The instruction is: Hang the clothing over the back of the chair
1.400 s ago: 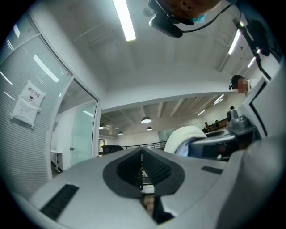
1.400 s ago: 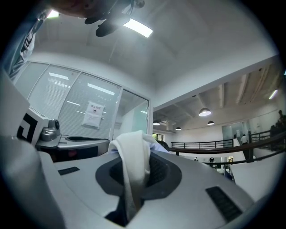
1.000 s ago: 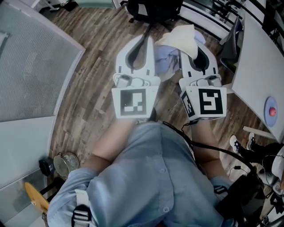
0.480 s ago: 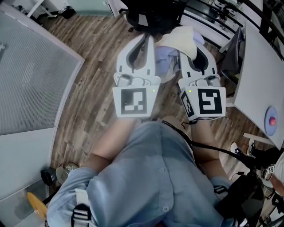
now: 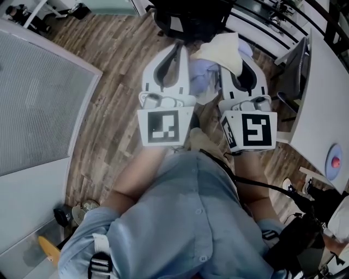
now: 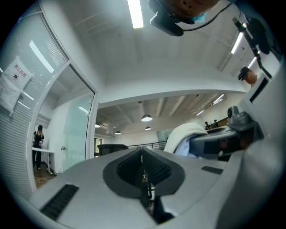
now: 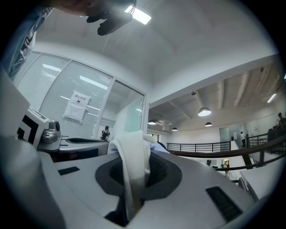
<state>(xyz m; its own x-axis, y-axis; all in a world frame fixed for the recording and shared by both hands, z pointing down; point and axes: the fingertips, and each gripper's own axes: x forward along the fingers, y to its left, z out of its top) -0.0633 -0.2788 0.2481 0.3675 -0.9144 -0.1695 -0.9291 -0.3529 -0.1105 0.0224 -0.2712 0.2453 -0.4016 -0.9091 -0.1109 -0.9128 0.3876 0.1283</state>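
The clothing (image 5: pixel 221 46), a cream and pale blue bundle, hangs from my right gripper (image 5: pixel 240 53), whose jaws are shut on a cream fold (image 7: pixel 132 157). It drapes leftwards towards my left gripper (image 5: pixel 178 47). The left gripper's jaws are shut, and in the left gripper view (image 6: pixel 142 150) no cloth shows between them; the bundle (image 6: pixel 184 134) is off to its right. Both grippers are held out side by side at about chest height. A black chair (image 5: pixel 184 16) stands just beyond the gripper tips at the top of the head view, and it shows small and dark in the left gripper view (image 6: pixel 111 148).
A frosted glass partition (image 5: pixel 32 103) runs along the left. A white desk (image 5: pixel 319 114) with a small red thing (image 5: pixel 335 162) is on the right, and dark chairs stand under it. Wood floor (image 5: pixel 114 109) lies below. A person (image 6: pixel 38 145) stands far off.
The floor, the partition and the desk have slid down the head view and the black chair has come nearer. Both grippers and the clothing keep the same pose.
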